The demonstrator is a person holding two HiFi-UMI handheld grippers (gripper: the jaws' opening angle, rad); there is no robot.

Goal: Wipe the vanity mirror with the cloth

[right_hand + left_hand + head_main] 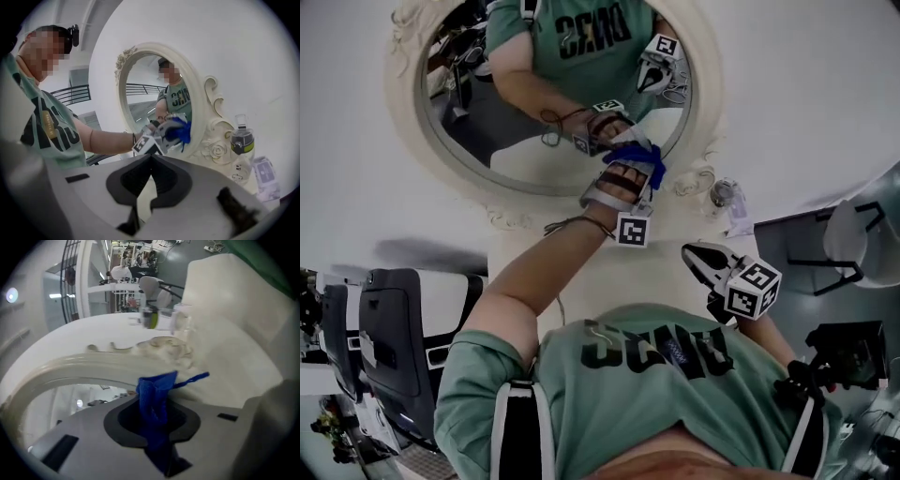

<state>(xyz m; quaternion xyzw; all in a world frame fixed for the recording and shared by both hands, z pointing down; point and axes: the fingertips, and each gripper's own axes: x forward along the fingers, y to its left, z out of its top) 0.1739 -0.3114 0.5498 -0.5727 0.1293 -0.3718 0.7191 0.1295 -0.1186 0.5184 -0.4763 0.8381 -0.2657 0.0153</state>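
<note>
Left tongs (157, 406) clamped on blue cloth (157, 383), at vanity mirror (502, 131) rim just ahead — right tongs (150, 164) closed, empty, well back; shirt (647, 361) lettering illegible.

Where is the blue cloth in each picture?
Head view: the blue cloth is just above centre, at the lower right of the cream mirror frame.
Left gripper view: the blue cloth is at the centre, pinched in the left gripper.
Right gripper view: the blue cloth is right of centre.
Shared landmark: the mirror frame, beside the cloth in every view.
</note>
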